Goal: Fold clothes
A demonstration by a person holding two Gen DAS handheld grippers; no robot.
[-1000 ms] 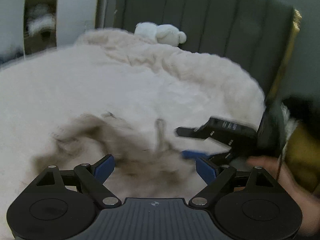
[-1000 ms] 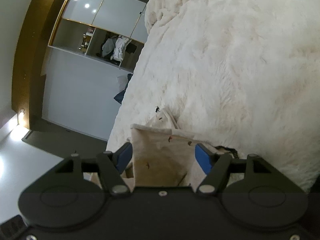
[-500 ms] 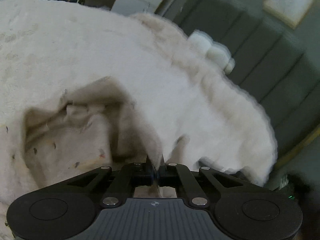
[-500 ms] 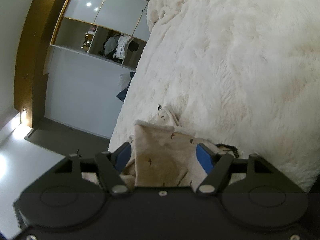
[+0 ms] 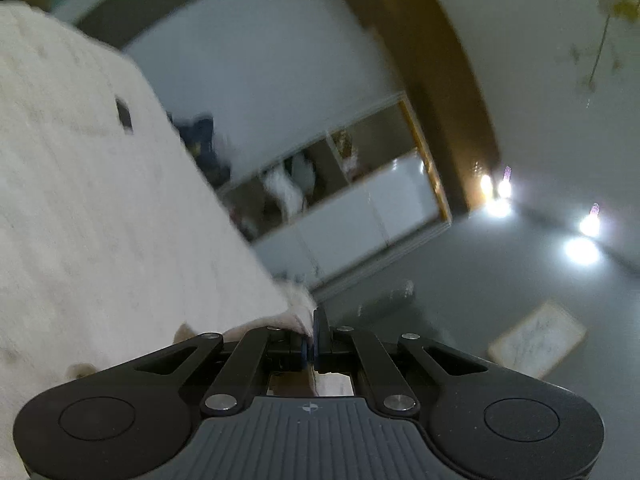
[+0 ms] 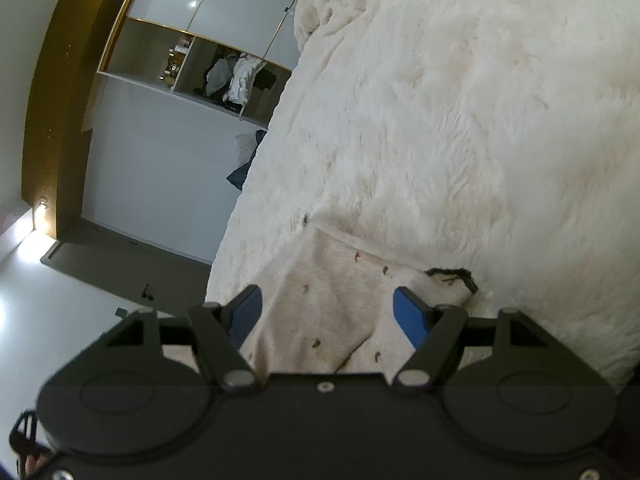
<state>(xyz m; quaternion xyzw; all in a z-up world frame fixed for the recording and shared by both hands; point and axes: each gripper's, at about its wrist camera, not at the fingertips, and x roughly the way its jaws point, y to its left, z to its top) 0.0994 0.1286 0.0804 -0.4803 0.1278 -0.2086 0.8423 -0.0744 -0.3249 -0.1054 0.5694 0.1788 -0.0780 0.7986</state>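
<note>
A cream garment with small dark specks [image 6: 332, 312] lies on the fluffy white bed cover [image 6: 460, 120], with a dark-trimmed edge [image 6: 452, 276] at its right. My right gripper [image 6: 326, 310] is open, its blue pads on either side of the garment. In the left wrist view my left gripper [image 5: 314, 340] is shut on a pale edge of the garment [image 5: 298, 310], which is lifted; the rest of the cloth spreads to the left [image 5: 100, 220]. The view is tilted and blurred.
A wardrobe with open shelves and hanging clothes [image 6: 236, 76] stands beyond the bed. Dark blue clothes [image 6: 244, 172] lie on the floor by the bed edge. Ceiling lights [image 5: 580, 240] and a wall panel show in the left wrist view.
My left gripper closed on the garment's edge and swung up and around, so its view now faces the wardrobe and ceiling. My right gripper stayed open and edged further over the garment.
</note>
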